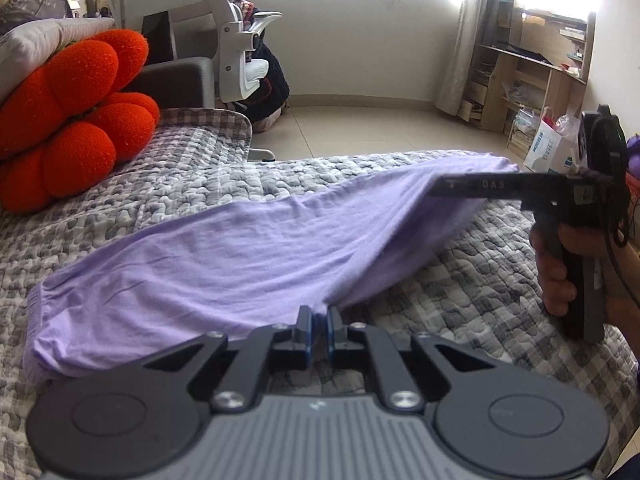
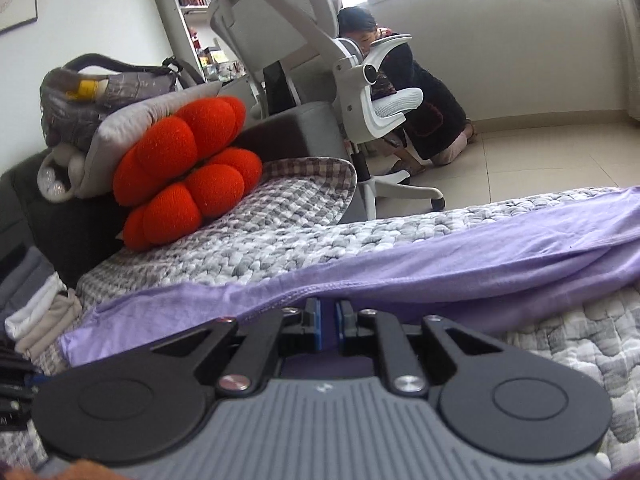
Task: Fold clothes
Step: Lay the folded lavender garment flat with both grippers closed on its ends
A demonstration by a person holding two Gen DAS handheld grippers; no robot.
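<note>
With both pairs of jaws nearly closed on the lilac garment [image 1: 224, 256], left gripper [image 1: 318, 330] at a bunched near edge, right gripper [image 2: 328, 322] at a hemmed edge lifted off the quilted bed [image 1: 192, 184]: fold judged under way; level, taut carry-over needed next.

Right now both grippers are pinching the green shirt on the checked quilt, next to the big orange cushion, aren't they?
Nearly right, but the garment is lilac purple, not green; the left wrist view shows this. The left gripper and right gripper both pinch its edge on the checked quilt, with the orange cushion off to one side.
</note>
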